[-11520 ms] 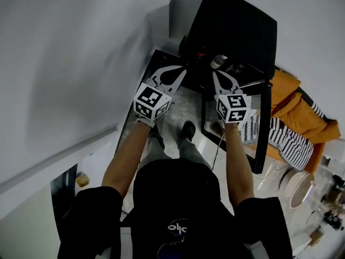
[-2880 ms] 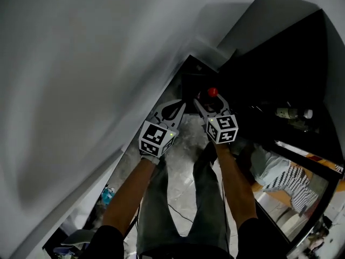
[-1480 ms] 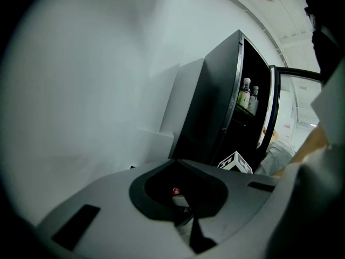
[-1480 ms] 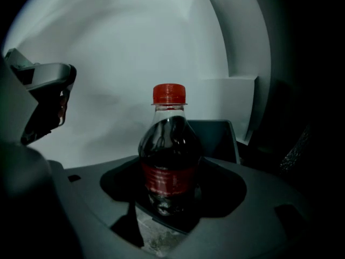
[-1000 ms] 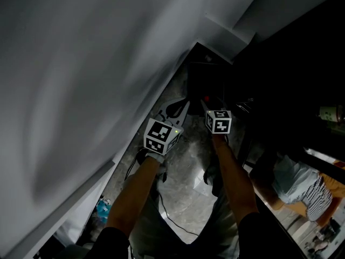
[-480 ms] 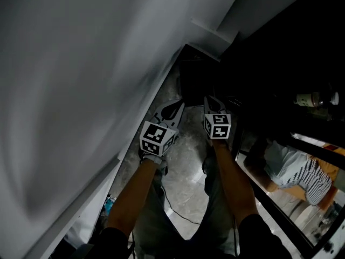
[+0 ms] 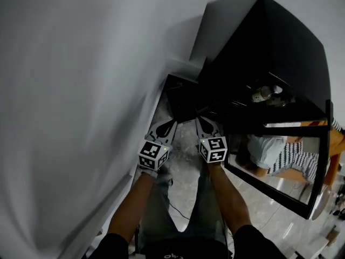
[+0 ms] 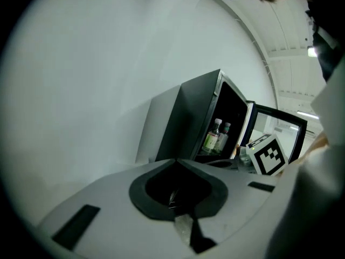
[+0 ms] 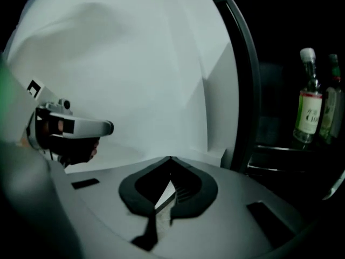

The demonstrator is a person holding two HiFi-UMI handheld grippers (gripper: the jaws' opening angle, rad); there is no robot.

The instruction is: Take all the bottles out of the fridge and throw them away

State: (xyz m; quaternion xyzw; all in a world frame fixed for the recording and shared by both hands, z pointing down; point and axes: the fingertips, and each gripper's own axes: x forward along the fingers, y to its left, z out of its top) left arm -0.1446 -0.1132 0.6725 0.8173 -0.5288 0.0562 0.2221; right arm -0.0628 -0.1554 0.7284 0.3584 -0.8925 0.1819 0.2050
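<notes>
The black fridge (image 7: 269,42) stands open on the right, and a clear bottle (image 7: 262,93) lies on its shelf. In the left gripper view two upright bottles (image 8: 214,136) show inside it; in the right gripper view the same two bottles (image 9: 307,99) stand on a shelf. My left gripper (image 7: 171,122) and right gripper (image 7: 200,118) hang side by side over the floor, just short of a black bin (image 7: 180,99). Both are shut with nothing in them; the tips meet in the left gripper (image 8: 173,159) and right gripper (image 9: 170,157) views.
A white wall (image 7: 81,90) runs along the left, close to the left gripper. The fridge's glass door (image 7: 280,161) swings out to the right of my right arm. A thin cable (image 7: 180,215) lies on the marbled floor. An orange garment (image 7: 338,139) is at the right edge.
The red-capped bottle seen in my right gripper earlier is gone from it and the jaws have shut. Both grippers have drawn back from the bin, and the view has swung toward the fridge.
</notes>
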